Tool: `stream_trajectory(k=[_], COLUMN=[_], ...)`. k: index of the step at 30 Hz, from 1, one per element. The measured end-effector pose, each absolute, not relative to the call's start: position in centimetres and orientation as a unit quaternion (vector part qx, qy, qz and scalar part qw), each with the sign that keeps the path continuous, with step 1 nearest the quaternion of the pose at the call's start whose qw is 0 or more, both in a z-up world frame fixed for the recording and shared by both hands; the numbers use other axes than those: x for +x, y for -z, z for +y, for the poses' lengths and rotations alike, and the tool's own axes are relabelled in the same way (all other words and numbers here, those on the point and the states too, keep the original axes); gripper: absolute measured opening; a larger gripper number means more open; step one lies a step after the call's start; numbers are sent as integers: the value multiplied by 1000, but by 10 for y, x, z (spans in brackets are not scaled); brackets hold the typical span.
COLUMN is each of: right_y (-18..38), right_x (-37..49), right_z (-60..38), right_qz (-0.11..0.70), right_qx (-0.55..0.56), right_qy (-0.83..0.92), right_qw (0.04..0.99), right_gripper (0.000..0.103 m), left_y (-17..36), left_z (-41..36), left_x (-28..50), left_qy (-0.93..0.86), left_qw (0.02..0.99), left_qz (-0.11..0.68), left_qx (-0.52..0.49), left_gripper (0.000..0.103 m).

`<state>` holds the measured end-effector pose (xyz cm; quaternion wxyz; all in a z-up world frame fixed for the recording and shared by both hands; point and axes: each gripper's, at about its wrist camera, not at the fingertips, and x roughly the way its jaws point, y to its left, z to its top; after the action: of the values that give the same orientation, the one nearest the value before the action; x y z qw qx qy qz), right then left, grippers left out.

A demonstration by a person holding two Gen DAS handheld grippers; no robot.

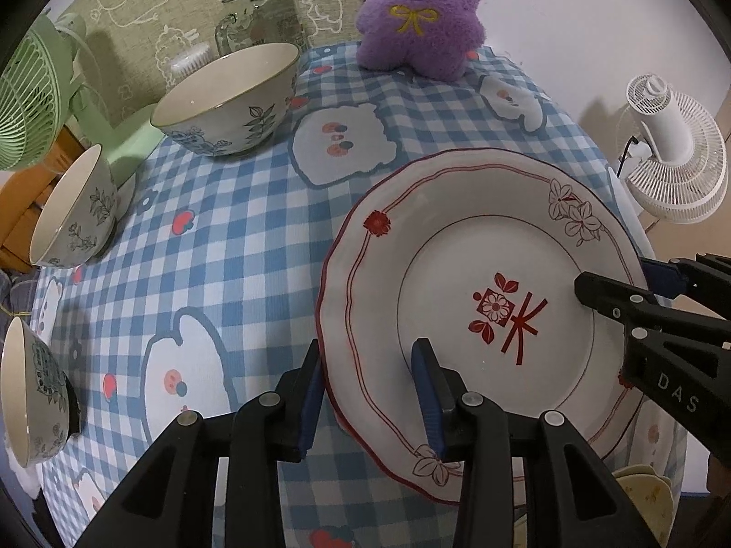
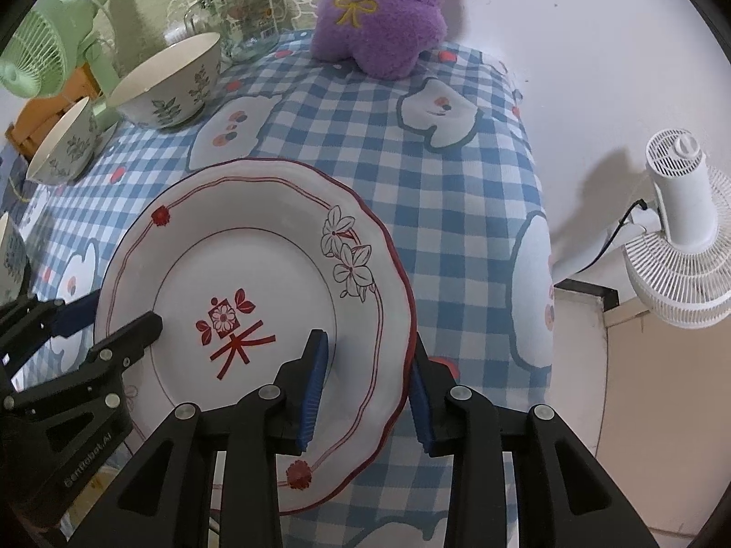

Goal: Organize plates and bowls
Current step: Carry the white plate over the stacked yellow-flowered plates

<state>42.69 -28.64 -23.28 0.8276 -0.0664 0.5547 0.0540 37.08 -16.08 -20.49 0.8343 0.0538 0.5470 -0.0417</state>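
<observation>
Two grippers, left gripper (image 1: pixel 372 397) and right gripper (image 2: pixel 365 392), have jaws clamped on opposite rims of the plate (image 1: pixel 457 274), near the purple plush (image 1: pixel 422 13). Uneven lifting could let it slip onto the surface (image 1: pixel 237 228).

"DAS" on right gripper (image 1: pixel 607 290)

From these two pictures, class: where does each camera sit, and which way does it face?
Left wrist: on the left tool, looking steeply down at the plate; the right tool intrudes at right.
Right wrist: on the right tool, looking down at the plate; the left tool shows at left.
Shared: plate, bowls, purple plush toy.
</observation>
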Motion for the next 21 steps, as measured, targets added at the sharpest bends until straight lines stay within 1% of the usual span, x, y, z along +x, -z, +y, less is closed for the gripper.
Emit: stream_trajectory(k=[6, 21], right_y=[222, 175], right_x=[423, 400], right_z=[-285, -275], right_qz=[542, 515], right_qx=[-61, -48], right_qy=[-56, -43], right_qw=[836, 855], right_gripper=[36, 36], left_y=[195, 147], left_z=[-157, -146], left_x=[370, 353], left_qy=[38, 45], left_qw=[838, 858], left_qz=[542, 510], left_qx=[47, 46], left_gripper=[36, 36])
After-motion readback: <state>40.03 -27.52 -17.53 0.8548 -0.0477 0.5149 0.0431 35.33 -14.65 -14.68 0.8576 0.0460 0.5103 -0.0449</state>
